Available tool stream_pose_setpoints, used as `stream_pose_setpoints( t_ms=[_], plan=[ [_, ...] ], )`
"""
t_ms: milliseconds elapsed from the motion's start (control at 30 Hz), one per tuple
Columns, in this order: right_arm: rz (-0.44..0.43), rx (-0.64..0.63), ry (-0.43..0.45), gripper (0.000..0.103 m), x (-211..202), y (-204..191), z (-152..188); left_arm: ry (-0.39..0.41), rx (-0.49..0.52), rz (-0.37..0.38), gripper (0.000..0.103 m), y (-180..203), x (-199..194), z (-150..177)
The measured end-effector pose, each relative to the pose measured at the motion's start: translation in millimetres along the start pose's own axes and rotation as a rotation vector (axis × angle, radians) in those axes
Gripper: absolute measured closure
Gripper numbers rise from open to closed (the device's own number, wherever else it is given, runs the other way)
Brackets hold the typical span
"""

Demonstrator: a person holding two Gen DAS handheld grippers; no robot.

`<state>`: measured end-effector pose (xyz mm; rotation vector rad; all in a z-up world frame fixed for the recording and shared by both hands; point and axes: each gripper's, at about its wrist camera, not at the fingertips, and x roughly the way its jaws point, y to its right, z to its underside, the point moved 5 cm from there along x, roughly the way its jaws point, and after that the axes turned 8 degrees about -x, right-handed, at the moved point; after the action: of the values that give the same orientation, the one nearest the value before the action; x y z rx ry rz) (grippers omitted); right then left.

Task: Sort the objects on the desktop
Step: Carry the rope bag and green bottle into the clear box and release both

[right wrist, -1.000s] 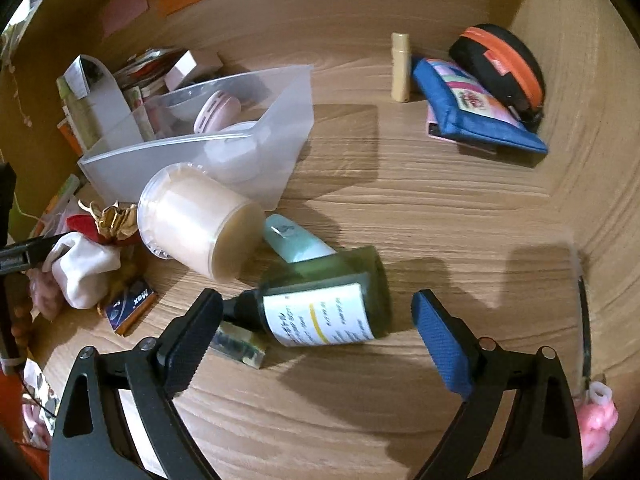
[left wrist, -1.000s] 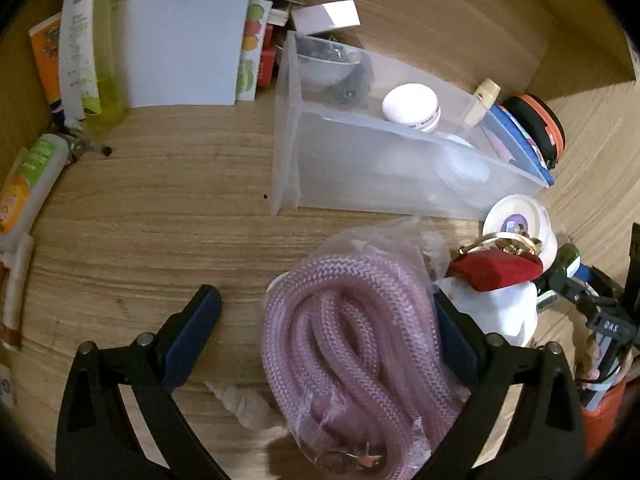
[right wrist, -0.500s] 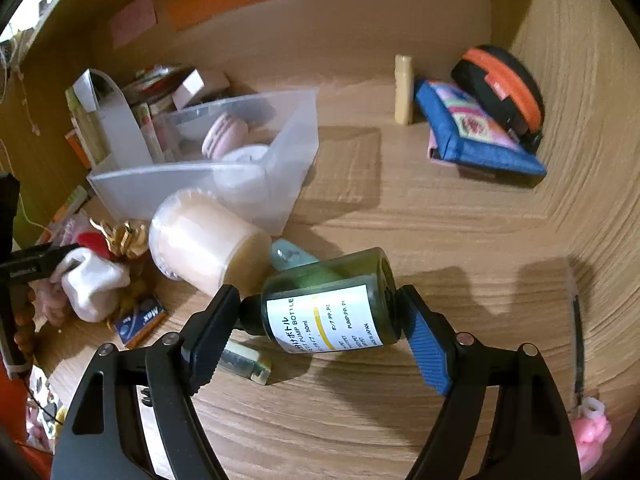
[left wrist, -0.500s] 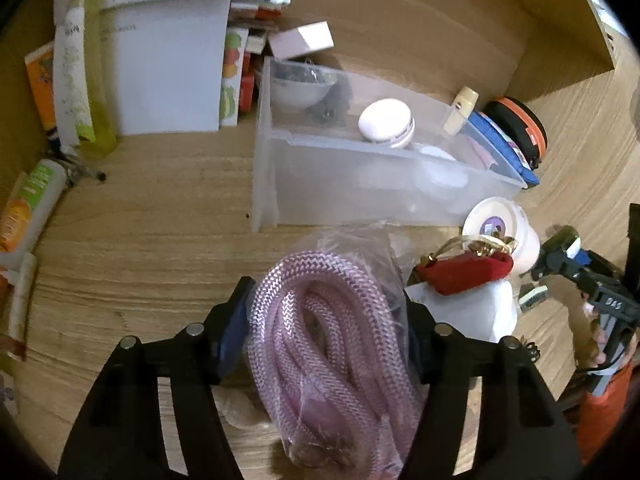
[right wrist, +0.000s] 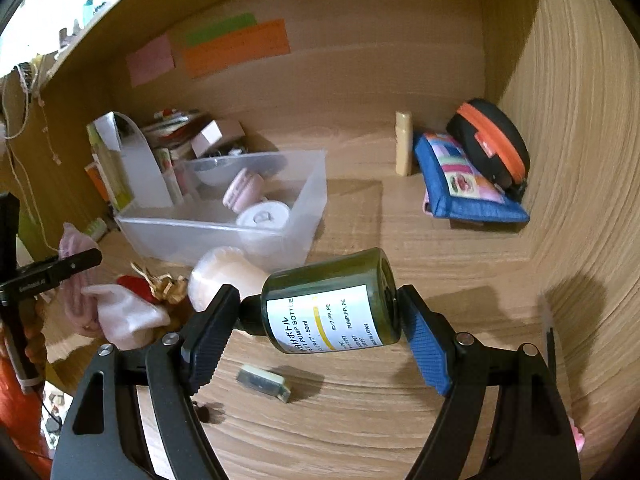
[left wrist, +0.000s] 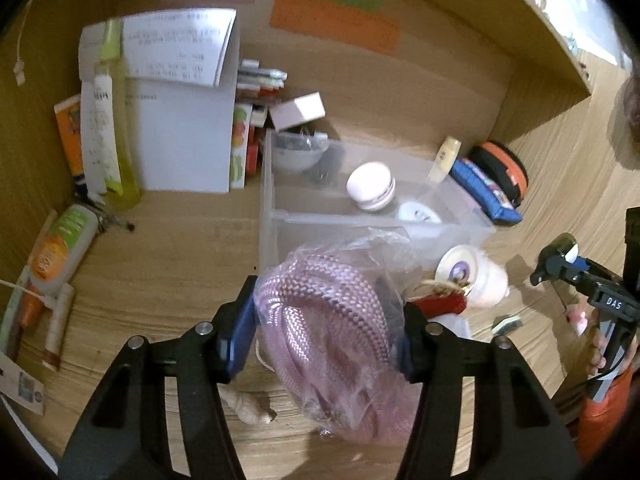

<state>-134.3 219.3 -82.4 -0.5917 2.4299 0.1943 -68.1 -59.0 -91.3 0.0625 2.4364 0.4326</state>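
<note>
- The clear plastic bin (left wrist: pixel 276 200) on the surface (left wrist: pixel 172 256) holds a pink round case (left wrist: pixel 371 186), a white lid (left wrist: pixel 419 213) and a bowl (left wrist: pixel 298 154) at its far end.
- The bagged pink rope (left wrist: pixel 324 320) is raised over the surface; it looks soft, light and slippery. The left hand-held gripper (left wrist: pixel 324 332) is closing on its coiled middle.
- The green pump bottle (right wrist: pixel 332 304) looks rigid, smooth and liable to roll. The right hand-held gripper (right wrist: pixel 320 328) pinches it end to end, above the surface.

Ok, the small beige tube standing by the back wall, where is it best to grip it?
Probably its upper half, coming from the front and pinching left and right: the beige tube stands upright, and the blue pouch lies close beside its base.
</note>
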Motion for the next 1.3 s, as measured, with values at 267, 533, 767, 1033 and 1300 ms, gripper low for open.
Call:
stream_pose_setpoints(
  t_ms=[267,533,767,1033,1300],
  plan=[
    [-0.028,-0.021,0.049,0.025,-7,-12,-17,0.103,0.028,0.001,0.046,12,-30,-22],
    [-0.05,-0.039,0.091,0.025,-10,-19,-35,0.178,0.051,-0.023,0.046,21,-42,-46],
    [-0.073,-0.055,0.124,0.025,-7,-25,-55,0.212,0.069,-0.017,0.046,31,-43,-65],
    [-0.097,-0.061,0.134,0.025,6,-27,-76,0.22,0.077,0.003,0.046,39,-30,-87],
    [-0.122,-0.065,0.113,0.025,34,-35,-89,0.206,0.076,0.021,0.046,38,-8,-110]
  ],
)
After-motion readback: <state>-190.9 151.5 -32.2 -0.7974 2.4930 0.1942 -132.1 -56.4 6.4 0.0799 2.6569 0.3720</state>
